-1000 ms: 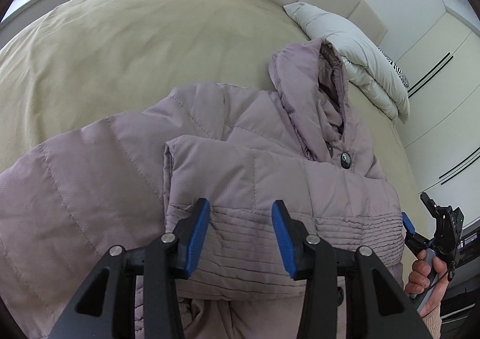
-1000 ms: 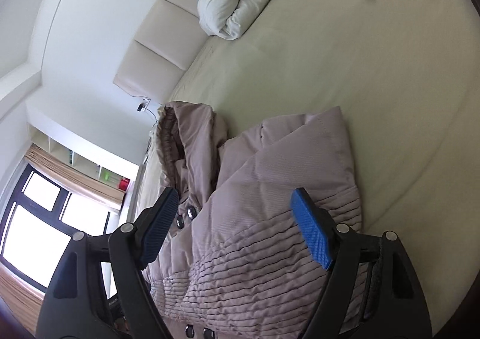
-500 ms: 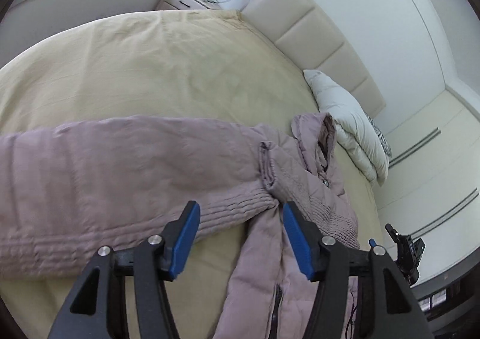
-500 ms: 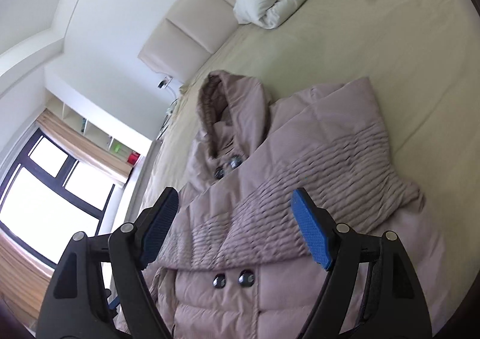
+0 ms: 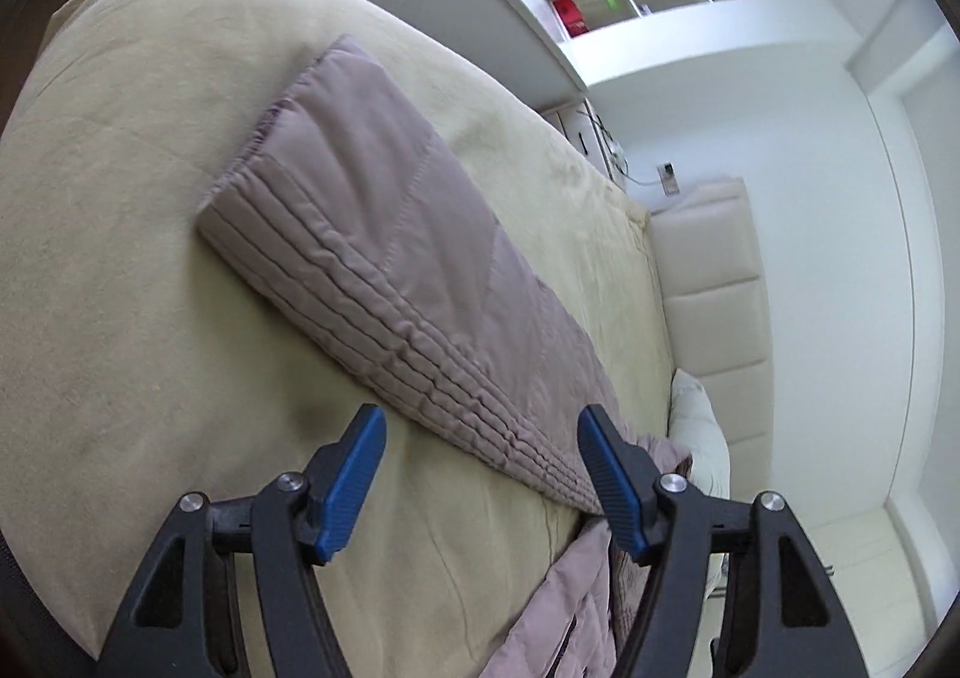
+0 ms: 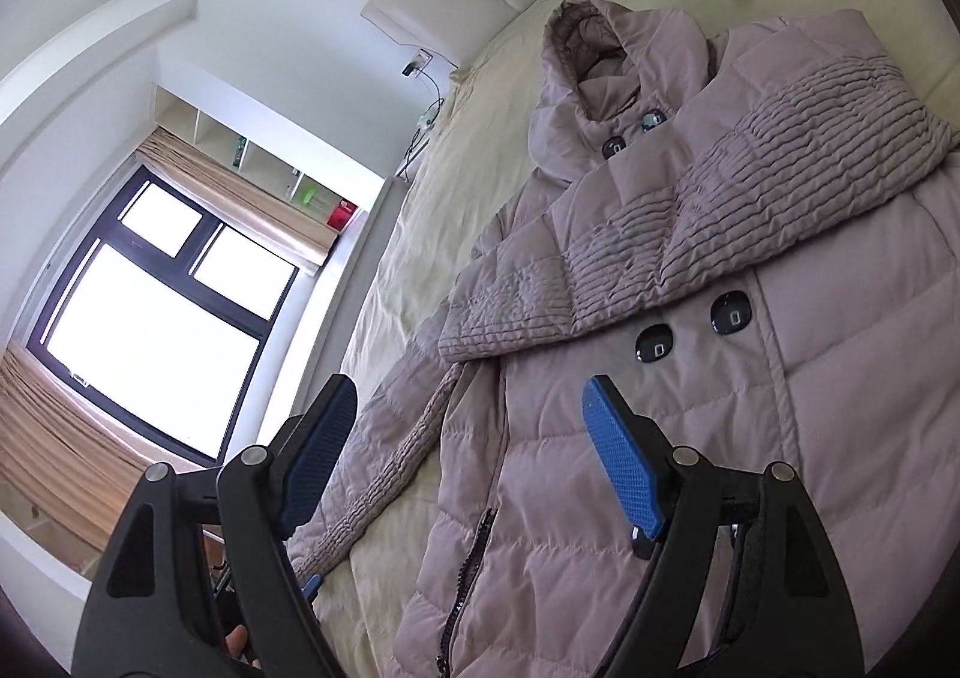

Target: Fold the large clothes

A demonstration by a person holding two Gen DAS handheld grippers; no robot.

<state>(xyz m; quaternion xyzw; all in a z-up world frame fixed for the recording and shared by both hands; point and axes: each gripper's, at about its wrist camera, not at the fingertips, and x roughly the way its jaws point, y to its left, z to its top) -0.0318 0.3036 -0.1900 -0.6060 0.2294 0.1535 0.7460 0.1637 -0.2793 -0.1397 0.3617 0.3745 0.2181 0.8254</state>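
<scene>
**One sleeve folded, one still out**

Bedroom, tan bedspread (image 6: 432, 186): one mauve hooded puffer coat (image 6: 690, 378) lies face up, one sleeve (image 6: 720, 198) crossed over its chest, the other sleeve (image 5: 384, 234) stretched flat beyond the left gripper (image 5: 480, 468). Both it and the right gripper (image 6: 474, 456) hang released, holding nothing. Best pinch that outstretched sleeve at the cuff and lay it squarely across. Four dark buttons show
</scene>
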